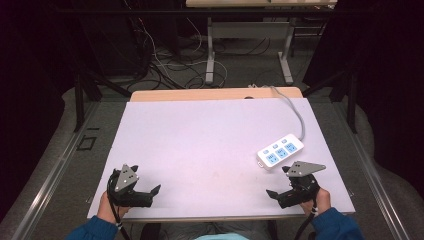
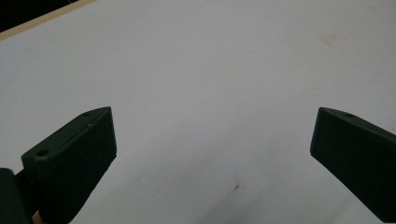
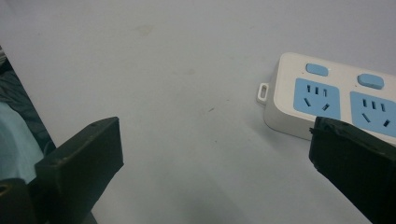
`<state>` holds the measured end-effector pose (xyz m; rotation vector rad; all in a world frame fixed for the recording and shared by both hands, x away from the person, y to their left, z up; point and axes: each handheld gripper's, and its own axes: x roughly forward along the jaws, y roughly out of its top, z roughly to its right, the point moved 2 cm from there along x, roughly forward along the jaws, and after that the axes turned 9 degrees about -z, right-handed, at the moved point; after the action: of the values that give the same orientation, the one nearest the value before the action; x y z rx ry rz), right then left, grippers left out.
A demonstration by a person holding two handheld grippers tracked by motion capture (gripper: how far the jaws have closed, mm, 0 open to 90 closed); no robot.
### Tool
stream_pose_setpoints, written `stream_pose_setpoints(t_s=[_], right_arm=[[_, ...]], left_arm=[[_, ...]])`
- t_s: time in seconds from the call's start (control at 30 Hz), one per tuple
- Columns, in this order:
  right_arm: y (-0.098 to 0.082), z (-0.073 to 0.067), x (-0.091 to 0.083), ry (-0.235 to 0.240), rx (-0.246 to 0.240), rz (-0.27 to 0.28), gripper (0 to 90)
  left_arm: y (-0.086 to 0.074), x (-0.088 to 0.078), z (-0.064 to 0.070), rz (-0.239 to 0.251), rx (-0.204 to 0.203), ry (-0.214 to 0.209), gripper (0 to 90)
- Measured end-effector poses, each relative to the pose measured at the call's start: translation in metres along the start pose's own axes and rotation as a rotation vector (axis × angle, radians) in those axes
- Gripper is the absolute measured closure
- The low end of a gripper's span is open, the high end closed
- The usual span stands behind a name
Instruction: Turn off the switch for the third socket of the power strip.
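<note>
- Your left gripper (image 1: pixel 156 190) sits at the table's (image 1: pixel 200 135) near left corner.
- Your right gripper (image 1: pixel 271 192) sits near the near right corner.
- The power strip (image 1: pixel 280 151) lies on the table just beyond your right gripper.
- Its cord (image 1: pixel 295 112) runs back over the far edge.

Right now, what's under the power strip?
The power strip lies flat on the white table sheet. Its underside is covered, so anything beneath it can't be seen.
</note>
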<state>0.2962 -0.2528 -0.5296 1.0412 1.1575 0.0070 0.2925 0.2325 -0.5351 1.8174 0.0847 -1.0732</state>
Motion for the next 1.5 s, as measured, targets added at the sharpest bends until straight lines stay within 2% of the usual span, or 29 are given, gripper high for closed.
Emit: stream_pose_setpoints(t_s=[0.1, 0.2, 0.67, 0.77, 0.87, 0.97, 1.27, 1.37, 1.4, 1.43, 1.47, 1.5], right_arm=[[0.0, 0.0, -0.001, -0.002, 0.002, -0.009, 2.5], [-0.001, 0.001, 0.0, -0.014, 0.003, 0.005, 2.6], [-0.001, 0.003, 0.001, -0.011, 0.022, -0.011, 2.9], [0.0, 0.004, 0.001, -0.008, 0.009, -0.011, 3.0], [0.001, 0.003, 0.002, -0.012, 0.019, -0.017, 3.0], [0.003, 0.004, 0.002, -0.015, 0.005, -0.018, 3.1], [0.009, 0.004, 0.002, -0.03, 0.007, -0.011, 4.0], [0.012, 0.005, 0.002, -0.034, -0.015, -0.015, 3.7], [0.013, 0.004, 0.002, -0.035, 0.001, -0.013, 3.6], [0.014, 0.005, 0.003, -0.043, 0.001, -0.003, 3.6], [0.015, 0.006, 0.002, -0.04, -0.011, -0.019, 3.4], [0.015, 0.006, 0.002, -0.045, 0.003, -0.017, 3.3]], left_arm=[[0.0, 0.0, 0.0, -0.001, 0.004, 0.004, 0.5], [0.001, 0.0, 0.0, -0.009, 0.005, 0.004, 0.6], [0.001, 0.002, 0.0, -0.02, 0.018, -0.002, 1.0], [0.001, 0.002, 0.0, -0.019, 0.005, -0.007, 1.0], [0.001, 0.001, -0.001, -0.02, 0.013, 0.002, 1.0], [0.001, 0.002, -0.001, -0.016, 0.013, 0.009, 1.1], [0.0, 0.001, -0.001, -0.025, 0.014, 0.004, 0.7], [0.0, 0.001, -0.001, -0.024, 0.015, 0.005, 0.7], [0.0, 0.001, -0.002, -0.029, 0.019, 0.007, 0.6], [0.0, 0.001, -0.002, -0.029, 0.02, 0.008, 0.6], [0.0, 0.001, -0.002, -0.029, 0.02, 0.008, 0.6], [0.0, 0.001, -0.001, -0.024, 0.016, 0.008, 0.6]])
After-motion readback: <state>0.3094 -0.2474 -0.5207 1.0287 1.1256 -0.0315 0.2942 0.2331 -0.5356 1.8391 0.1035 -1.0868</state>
